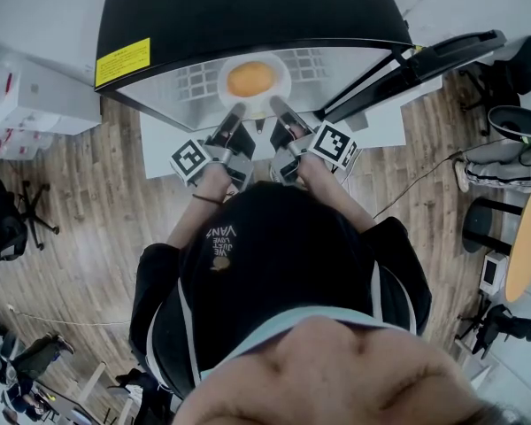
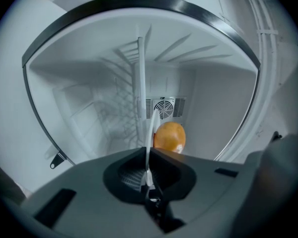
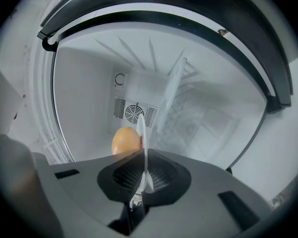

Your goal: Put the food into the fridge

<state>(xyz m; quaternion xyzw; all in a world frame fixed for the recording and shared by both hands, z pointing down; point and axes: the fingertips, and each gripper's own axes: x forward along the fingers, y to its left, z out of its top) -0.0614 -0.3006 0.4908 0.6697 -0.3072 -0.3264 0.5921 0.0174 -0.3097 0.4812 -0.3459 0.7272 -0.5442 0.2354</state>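
Orange food (image 1: 250, 79) sat in the middle of a white plate (image 1: 280, 85), already inside the fridge (image 1: 248, 7) opening and over the wire shelf (image 1: 195, 82). The left tool (image 1: 236, 113) and right tool (image 1: 276, 109) each pinched the plate's near rim, side by side. Food lay dead ahead, between the two, equally near both, with the fan vent (image 2: 164, 107) beyond it. My read: push straight in, level, then let go. Couldn't tell whether the plate touched the shelf.

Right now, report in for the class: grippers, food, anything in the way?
Both shut on plate rim: left gripper, right gripper. Orange food on plate, at open fridge mouth. No obstruction seen ahead.
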